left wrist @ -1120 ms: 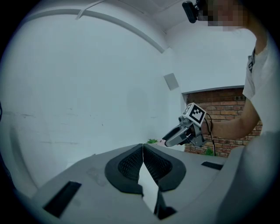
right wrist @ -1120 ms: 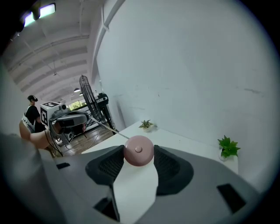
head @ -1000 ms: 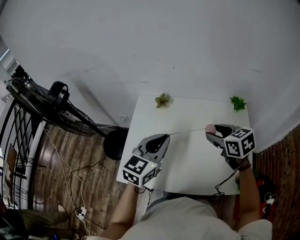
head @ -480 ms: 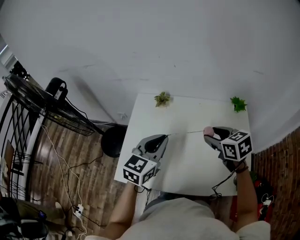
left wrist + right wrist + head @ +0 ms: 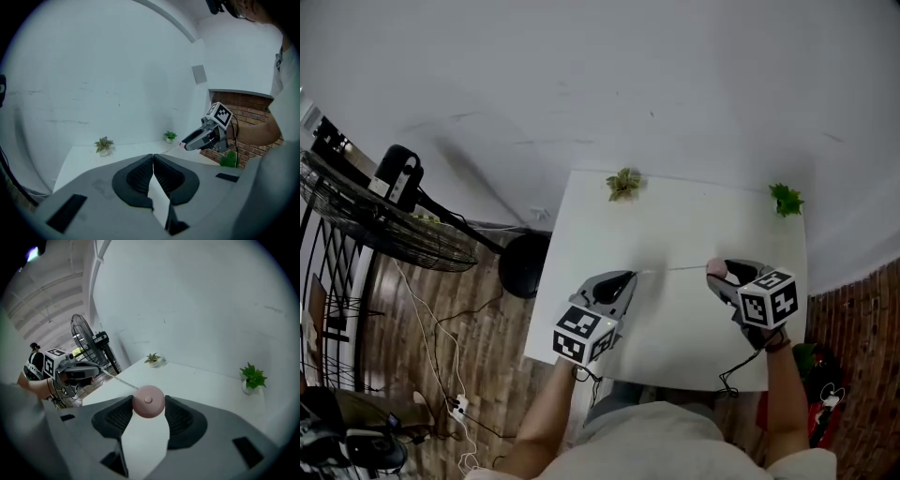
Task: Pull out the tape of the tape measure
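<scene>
A small round pink tape measure [image 5: 148, 402] sits between the jaws of my right gripper [image 5: 148, 398], which is shut on it above the right side of the white table [image 5: 675, 225]. In the head view the pink case [image 5: 716, 269] shows at the tip of the right gripper [image 5: 719, 273]. A thin tape [image 5: 672, 268] stretches from it leftward to my left gripper [image 5: 632, 275]. The left gripper [image 5: 153, 156] has its jaws pressed together, and the tape [image 5: 117, 378] runs to their tips. Each gripper sees the other across the table.
Two small potted plants [image 5: 623, 183] [image 5: 786, 199] stand at the table's far edge by the white wall. A standing fan [image 5: 375, 220] and loose cables [image 5: 441, 337] are on the wooden floor to the left. A brick wall [image 5: 243, 105] rises on the right.
Both grippers have sunk closer to the tabletop. The tape stays stretched between them at about the same length, and neither grip has changed.
</scene>
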Demonstrator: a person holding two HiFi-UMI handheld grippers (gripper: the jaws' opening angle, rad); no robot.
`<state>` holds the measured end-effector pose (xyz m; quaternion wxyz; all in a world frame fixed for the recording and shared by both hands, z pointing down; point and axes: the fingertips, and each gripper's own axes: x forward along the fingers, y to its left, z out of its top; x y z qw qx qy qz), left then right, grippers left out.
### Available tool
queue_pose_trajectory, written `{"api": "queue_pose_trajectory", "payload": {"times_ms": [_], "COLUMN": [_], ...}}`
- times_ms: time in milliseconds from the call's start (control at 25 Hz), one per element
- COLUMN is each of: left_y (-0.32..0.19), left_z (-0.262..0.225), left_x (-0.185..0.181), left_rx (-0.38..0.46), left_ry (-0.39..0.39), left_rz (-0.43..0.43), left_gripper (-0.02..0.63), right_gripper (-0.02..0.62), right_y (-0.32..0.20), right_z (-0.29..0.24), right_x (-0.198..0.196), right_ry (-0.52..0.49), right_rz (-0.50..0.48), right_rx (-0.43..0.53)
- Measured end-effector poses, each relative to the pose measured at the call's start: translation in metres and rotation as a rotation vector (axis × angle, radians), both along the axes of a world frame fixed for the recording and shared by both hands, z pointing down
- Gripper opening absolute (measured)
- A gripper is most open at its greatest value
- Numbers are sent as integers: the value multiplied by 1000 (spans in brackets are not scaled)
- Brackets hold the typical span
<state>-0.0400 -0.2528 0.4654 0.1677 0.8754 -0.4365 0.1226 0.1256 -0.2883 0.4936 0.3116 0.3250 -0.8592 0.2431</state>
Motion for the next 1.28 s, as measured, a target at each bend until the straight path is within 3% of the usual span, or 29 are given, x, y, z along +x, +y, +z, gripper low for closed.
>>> {"api": "queue_pose_trajectory", "payload": {"times_ms": [440, 760, 1280], "left_y": [-17, -25, -30], "left_z": [88, 134, 176], "left_x": [7, 17, 22], "left_rx": [-204, -313, -457], "left_ry": [41, 16, -121], "left_rz": [0, 9, -63], "left_gripper": [14, 14, 15], "right_gripper": [213, 213, 215], "right_y": [5, 8, 18], "right_z": [74, 110, 142], "right_x": [11, 21, 25], "right_ry": [17, 63, 115], "right_rz": [116, 180, 269], "right_rx": [-137, -161, -172]}}
